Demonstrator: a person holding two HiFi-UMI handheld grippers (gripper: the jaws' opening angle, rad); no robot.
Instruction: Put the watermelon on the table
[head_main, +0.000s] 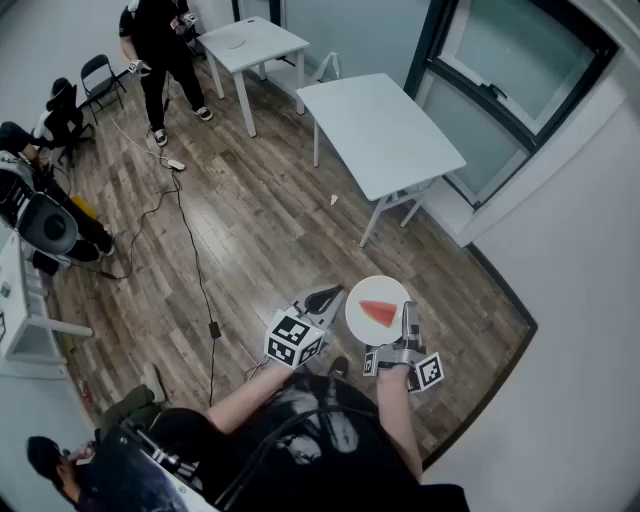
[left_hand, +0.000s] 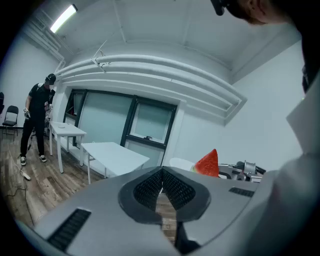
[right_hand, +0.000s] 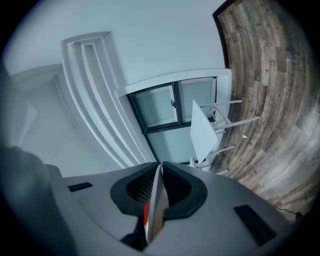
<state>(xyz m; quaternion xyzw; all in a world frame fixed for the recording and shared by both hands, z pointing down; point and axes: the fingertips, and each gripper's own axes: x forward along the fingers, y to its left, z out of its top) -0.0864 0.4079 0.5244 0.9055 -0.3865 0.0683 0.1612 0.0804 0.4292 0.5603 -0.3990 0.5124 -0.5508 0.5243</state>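
A red watermelon slice (head_main: 378, 312) lies on a white plate (head_main: 362, 295) held above the wooden floor. My right gripper (head_main: 408, 314) is shut on the plate's right rim. In the right gripper view the plate (right_hand: 159, 197) shows edge-on between the pads. My left gripper (head_main: 328, 296) hovers just left of the plate, shut and empty; its jaws (left_hand: 161, 175) meet with nothing between them. From there the watermelon (left_hand: 208, 164) stands up to the right, on the plate (left_hand: 181, 164). The nearer white table (head_main: 385, 135) stands ahead by the window.
A second white table (head_main: 250, 42) stands further back left, with a person (head_main: 160, 50) in black beside it. Cables (head_main: 190, 250) run across the floor. Folding chairs (head_main: 95, 80) and equipment (head_main: 45, 225) crowd the left side. A white wall (head_main: 560, 300) is close on the right.
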